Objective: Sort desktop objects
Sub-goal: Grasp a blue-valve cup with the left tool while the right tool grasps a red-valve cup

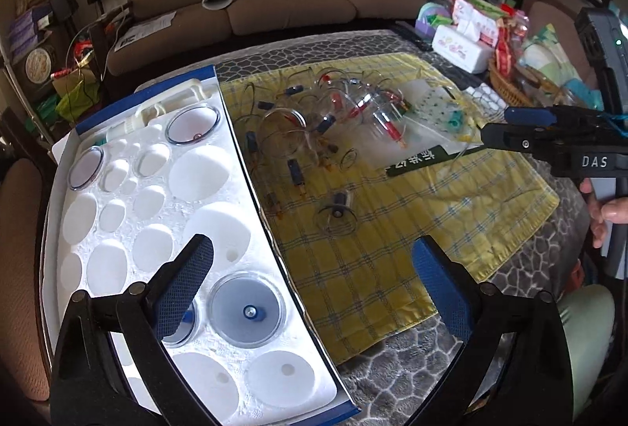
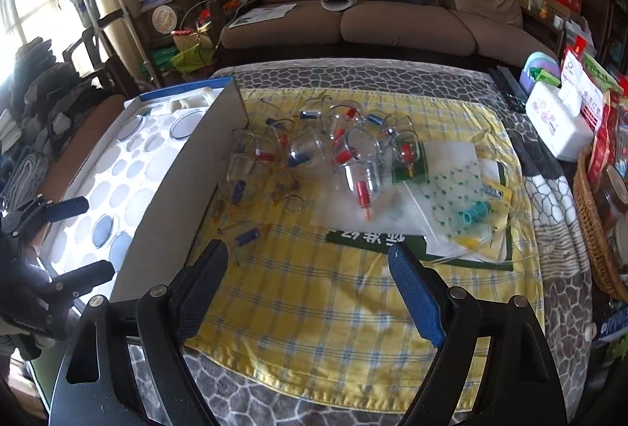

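Both grippers stand wide open and empty. The left gripper (image 1: pixel 310 277) hangs over the tray (image 1: pixel 165 230) edge, its fingers (image 1: pixel 184 284) above a seated cup (image 1: pixel 247 310), likely lined up with the sockets. The right gripper (image 2: pixel 310 292) hovers over the yellow cloth (image 2: pixel 333 308), aimed at loose cups (image 2: pixel 333 159) heaped at twelve o'clock. A bag (image 2: pixel 451 198) and green card (image 2: pixel 376 241) at one o'clock crowd that heap; the tray's raised wall (image 2: pixel 188 182) stands at ten o'clock.
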